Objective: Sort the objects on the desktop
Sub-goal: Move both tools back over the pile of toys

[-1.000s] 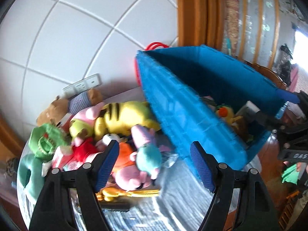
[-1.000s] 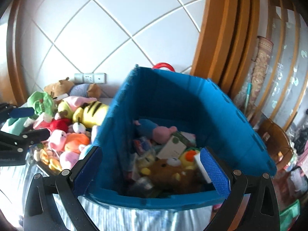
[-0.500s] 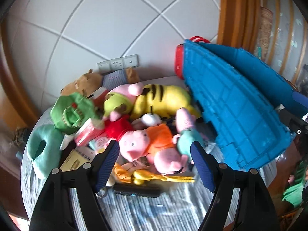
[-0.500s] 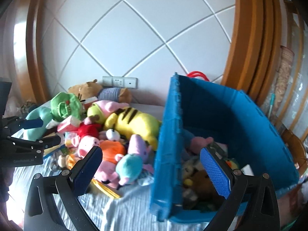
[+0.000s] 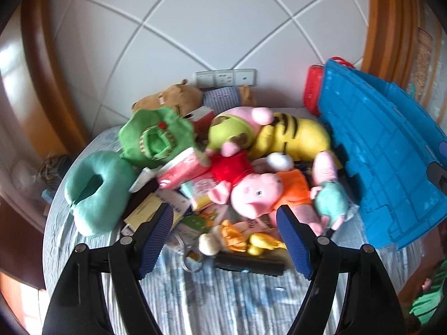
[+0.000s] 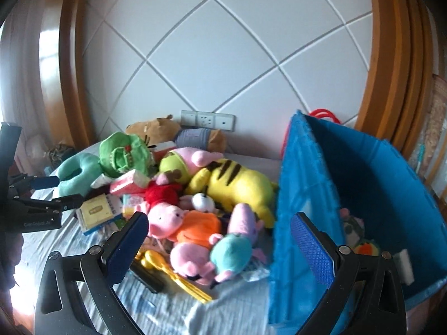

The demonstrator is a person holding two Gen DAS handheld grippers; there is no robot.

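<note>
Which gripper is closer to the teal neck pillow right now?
Left. The left gripper sits right beside the teal neck pillow; the right gripper hovers over the plush pile, nearer the blue bin.

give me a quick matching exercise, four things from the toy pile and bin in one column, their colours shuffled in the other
Things:
1. striped tiger plush
2. neck pillow
3. storage bin
4. shirt on the pig plush

Colours:
A. blue
B. orange
C. yellow
D. teal green

Pairs: 1-C, 2-D, 3-A, 4-B
</note>
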